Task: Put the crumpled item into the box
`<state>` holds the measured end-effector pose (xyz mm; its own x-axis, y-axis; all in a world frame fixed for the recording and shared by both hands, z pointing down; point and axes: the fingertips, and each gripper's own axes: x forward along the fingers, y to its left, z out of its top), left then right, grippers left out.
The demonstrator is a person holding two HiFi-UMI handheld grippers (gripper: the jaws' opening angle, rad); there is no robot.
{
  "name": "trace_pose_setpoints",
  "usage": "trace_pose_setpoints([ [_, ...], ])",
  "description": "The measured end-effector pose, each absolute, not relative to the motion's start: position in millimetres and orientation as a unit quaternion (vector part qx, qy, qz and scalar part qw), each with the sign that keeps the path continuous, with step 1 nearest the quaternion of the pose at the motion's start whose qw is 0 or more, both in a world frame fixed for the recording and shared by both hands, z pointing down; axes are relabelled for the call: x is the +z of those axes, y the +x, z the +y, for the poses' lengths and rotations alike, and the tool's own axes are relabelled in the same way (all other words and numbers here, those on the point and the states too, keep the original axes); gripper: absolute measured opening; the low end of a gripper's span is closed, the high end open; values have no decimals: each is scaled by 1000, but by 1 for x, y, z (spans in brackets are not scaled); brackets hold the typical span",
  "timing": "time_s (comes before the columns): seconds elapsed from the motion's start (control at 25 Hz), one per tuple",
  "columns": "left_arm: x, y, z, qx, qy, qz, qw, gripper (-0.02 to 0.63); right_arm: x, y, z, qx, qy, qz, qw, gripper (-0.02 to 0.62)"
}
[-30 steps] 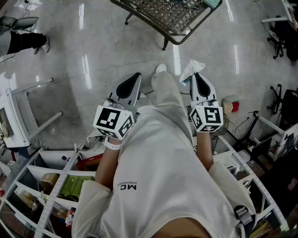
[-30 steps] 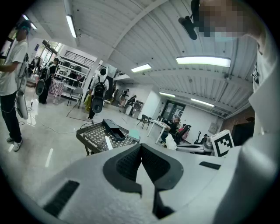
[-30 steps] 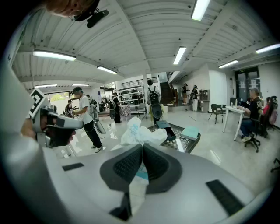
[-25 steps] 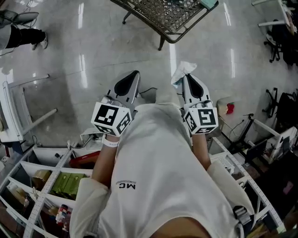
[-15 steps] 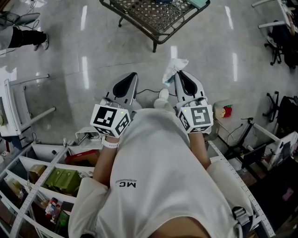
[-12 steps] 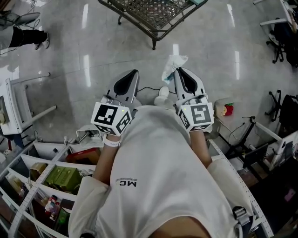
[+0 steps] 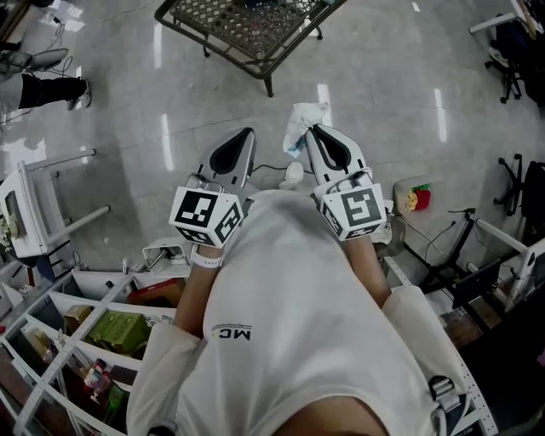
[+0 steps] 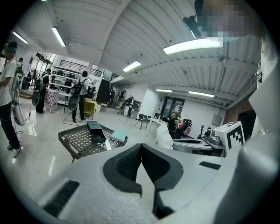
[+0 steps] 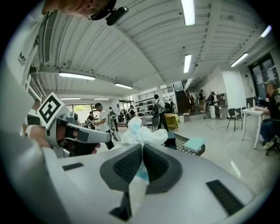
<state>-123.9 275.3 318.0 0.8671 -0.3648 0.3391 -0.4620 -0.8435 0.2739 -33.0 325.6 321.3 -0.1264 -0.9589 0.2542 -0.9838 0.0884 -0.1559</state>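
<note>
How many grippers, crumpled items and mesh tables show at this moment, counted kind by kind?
grippers: 2 (left gripper, right gripper)
crumpled item: 1, in the right gripper
mesh table: 1
total: 4

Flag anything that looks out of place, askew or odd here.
Nothing spilled or broken. The one oddity: the crumpled item, white with a blue patch, bulges loosely past the tips of the right gripper, which is shut on it. The left gripper is shut and empty.
</note>
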Motion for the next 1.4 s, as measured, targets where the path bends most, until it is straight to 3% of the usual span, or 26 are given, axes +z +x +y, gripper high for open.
trace_pose_setpoints([
  [0.36, 328, -63, 304, 148, 950, -202, 186, 25, 327, 36, 356, 158, 683, -713, 15, 26],
  [0.64, 342, -42, 264, 154, 944, -212, 201, 25, 341, 59, 318, 176, 676, -716, 10, 26],
  [1.4, 354, 53, -6, 124, 919, -276, 251, 25, 333, 162, 16, 173, 610, -771, 55, 26],
])
